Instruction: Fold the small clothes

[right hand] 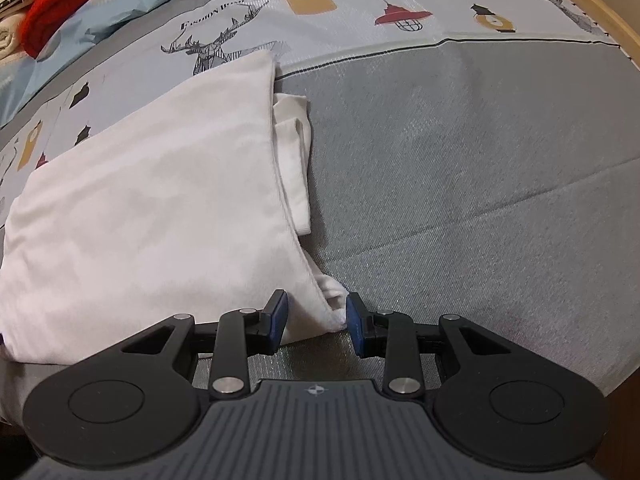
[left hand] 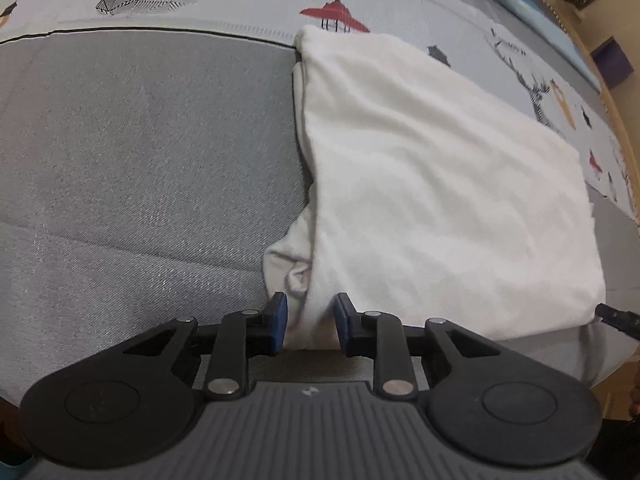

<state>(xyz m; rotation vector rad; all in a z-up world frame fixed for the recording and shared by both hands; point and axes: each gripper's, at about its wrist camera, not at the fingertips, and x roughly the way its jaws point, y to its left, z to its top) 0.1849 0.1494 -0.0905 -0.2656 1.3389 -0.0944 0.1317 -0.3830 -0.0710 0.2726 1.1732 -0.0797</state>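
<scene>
A white garment point(left hand: 440, 184) lies folded on the grey bed cover, with a folded-in sleeve showing along its edge point(right hand: 294, 160). My left gripper point(left hand: 310, 316) points steeply down over the garment's near left corner. That corner fills the narrow gap between its blue pads point(left hand: 280, 316), but I see no firm pinch. My right gripper point(right hand: 316, 316) stands over the near right corner of the garment point(right hand: 140, 208). The hem tip lies between its pads, closer to the right pad point(right hand: 356, 324), with a gap on the other side. The right gripper's tip point(left hand: 616, 316) peeks in at the left wrist view's right edge.
The grey cover point(left hand: 140, 160) stretches bare to the garment's left, and also to its right point(right hand: 480, 180). Beyond it lies a printed sheet with deer and lamps point(right hand: 320, 4). A red cloth point(right hand: 60, 4) and a pale blue one lie at the far back. A wooden bed edge point(right hand: 600, 4) curves on the right.
</scene>
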